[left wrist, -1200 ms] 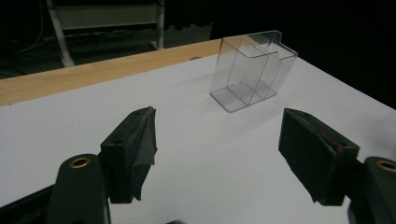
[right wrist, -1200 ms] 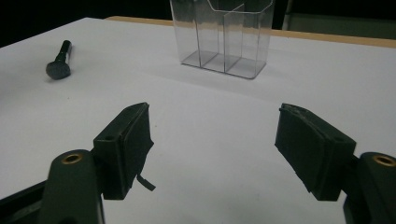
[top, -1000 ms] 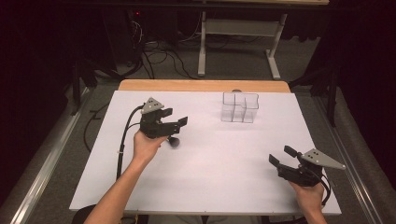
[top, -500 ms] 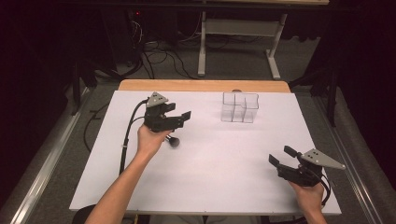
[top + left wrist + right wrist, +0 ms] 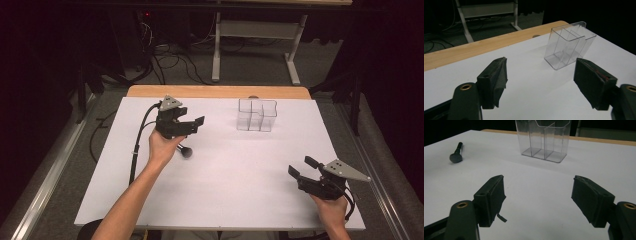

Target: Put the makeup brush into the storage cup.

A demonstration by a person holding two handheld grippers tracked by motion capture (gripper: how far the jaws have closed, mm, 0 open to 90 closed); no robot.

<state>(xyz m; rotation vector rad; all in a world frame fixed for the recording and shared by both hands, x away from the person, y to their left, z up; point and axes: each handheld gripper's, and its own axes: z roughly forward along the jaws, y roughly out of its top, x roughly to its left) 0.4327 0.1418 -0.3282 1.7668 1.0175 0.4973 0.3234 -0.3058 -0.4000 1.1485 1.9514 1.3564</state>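
Left tongs [image 5: 196, 125] gape wide, empty, hovering above a black bolt [image 5: 185, 151] lying on the white desk [image 5: 225, 200] beside the hand. Right tongs [image 5: 301, 167] also spread, holding nothing. Bolt looks stiff, small, rollable: pinch the shank. Clear compartment box [image 5: 256, 114] stands beyond.

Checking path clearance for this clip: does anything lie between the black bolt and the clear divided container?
Nothing visible does. The black bolt lies beside the left gripper, and bare white table runs from it to the clear divided container.
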